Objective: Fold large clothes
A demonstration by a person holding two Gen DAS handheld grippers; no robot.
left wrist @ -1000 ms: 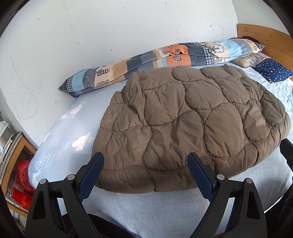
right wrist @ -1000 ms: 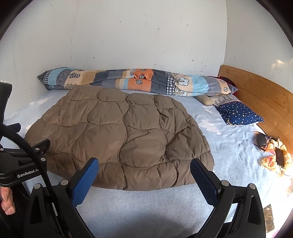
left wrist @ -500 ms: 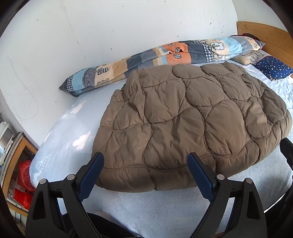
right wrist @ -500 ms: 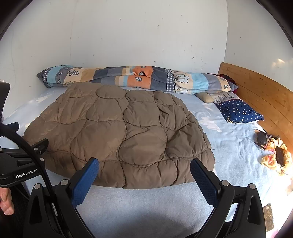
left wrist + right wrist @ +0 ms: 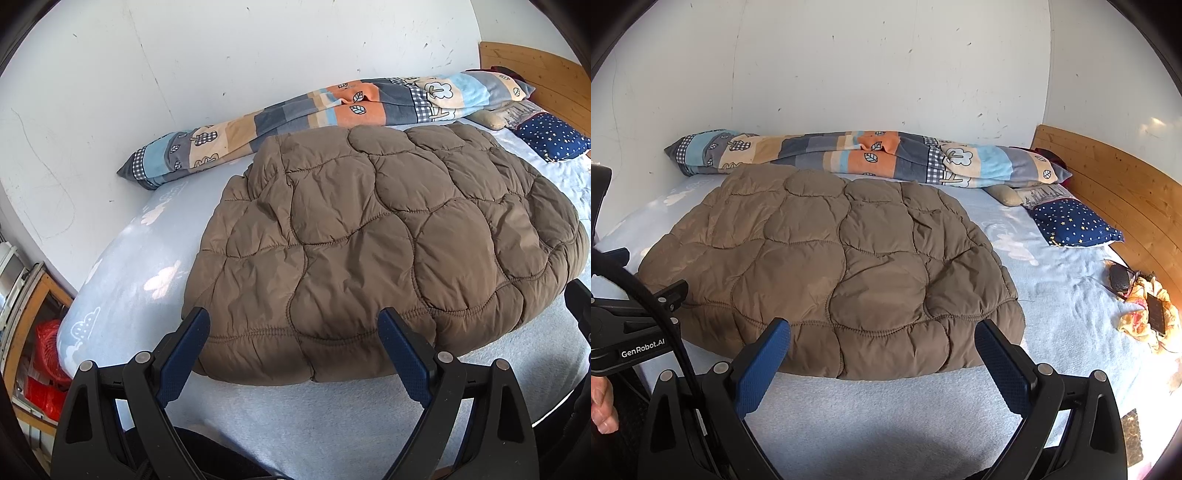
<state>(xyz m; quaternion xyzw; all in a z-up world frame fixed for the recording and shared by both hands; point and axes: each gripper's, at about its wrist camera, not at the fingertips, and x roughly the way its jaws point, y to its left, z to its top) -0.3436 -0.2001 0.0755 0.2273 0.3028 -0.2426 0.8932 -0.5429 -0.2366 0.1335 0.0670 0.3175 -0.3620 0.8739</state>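
At the far left of the left wrist view, a wooden frame [image 5: 35, 306] stands beside the bed with red items [image 5: 46, 343] behind it; a white wall [image 5: 221, 55] rises behind the bed. The pale blue bedsheet [image 5: 122, 266], printed with white clouds, covers the mattress. The left gripper [image 5: 293, 338] hangs above the near edge of the bed; its 2 blue-padded fingers stand wide apart with nothing between the pads. The brown quilted jacket [image 5: 369, 236] lies flat and spread across the middle of the sheet; its near hem sits just beyond the fingertips, apart from them. A rolled patchwork blanket [image 5: 332, 110] lies along the wall behind the jacket, close to its far edge.

In the right wrist view, part of the left gripper body and a hand [image 5: 602, 406] appear at the left edge. The right gripper [image 5: 882, 343] also has its 2 fingers spread wide and empty; the jacket [image 5: 831, 266] lies just ahead of them, untouched. To the right, a navy star-print pillow [image 5: 1075, 225] rests near the wooden headboard [image 5: 1126, 192]; a dark case [image 5: 1119, 278] and a yellow patterned cloth [image 5: 1145, 317] lie on the sheet at the far right, well apart from the jacket.
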